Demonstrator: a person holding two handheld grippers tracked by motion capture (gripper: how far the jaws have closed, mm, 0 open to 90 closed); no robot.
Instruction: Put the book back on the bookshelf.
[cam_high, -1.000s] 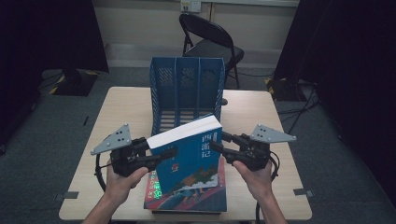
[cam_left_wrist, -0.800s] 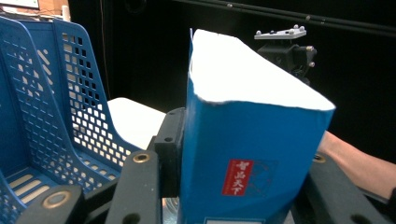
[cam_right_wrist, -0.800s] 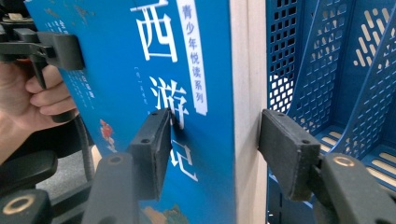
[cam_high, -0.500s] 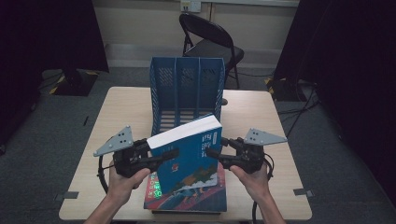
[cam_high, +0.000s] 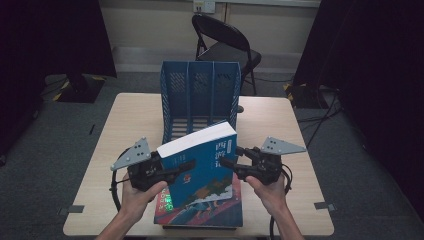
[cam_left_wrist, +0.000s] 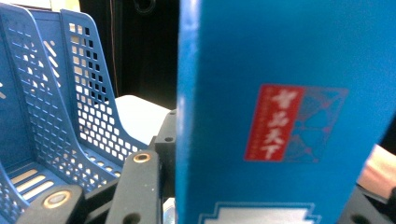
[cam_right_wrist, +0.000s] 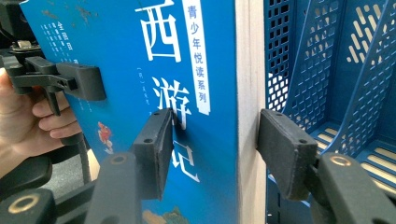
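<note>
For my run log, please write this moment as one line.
left gripper: shut on blue book | right gripper: jaws just opening, book edge between them | book: tilted, before blue file rack

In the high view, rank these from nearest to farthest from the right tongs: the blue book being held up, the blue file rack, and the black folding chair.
From the right tongs:
1. Blue book: right beside them at table centre, its edge between their jaws, its other side held by the left tongs.
2. Blue file rack: behind the book, mid-table.
3. Black folding chair: beyond the table's far edge, on the floor.
</note>
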